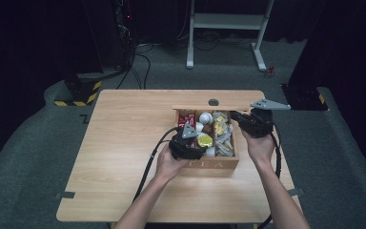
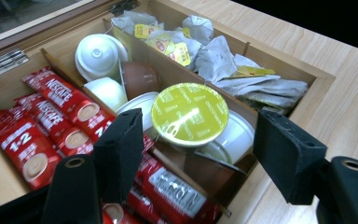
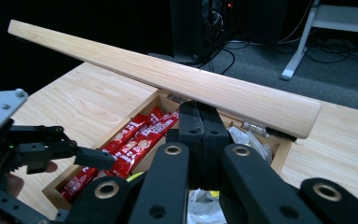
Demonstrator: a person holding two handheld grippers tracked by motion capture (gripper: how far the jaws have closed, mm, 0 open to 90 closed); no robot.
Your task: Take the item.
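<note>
A wooden box marked TEA (image 1: 209, 164) stands on the table with its lid (image 1: 212, 108) raised. My left gripper (image 1: 199, 142) hovers over the box's near middle, jaws open. In the left gripper view its pads (image 2: 121, 149) stand apart on either side of a yellow-green capsule (image 2: 189, 113), clear of it. The capsule rests on white capsules (image 2: 98, 53). Red Nescafe sachets (image 2: 51, 112) fill the left compartment, crumpled tea bags (image 2: 242, 74) the right. My right gripper (image 1: 238, 117) is shut at the box's far right corner, with its tips (image 3: 203, 109) just under the lid's edge (image 3: 168, 74).
The box sits right of centre on a light wooden table (image 1: 124, 143), which has bare room to the left and front. A dark round spot (image 1: 213, 102) lies behind the lid. On the floor beyond are a white desk frame (image 1: 226, 28) and a yellow-black striped base (image 1: 78, 93).
</note>
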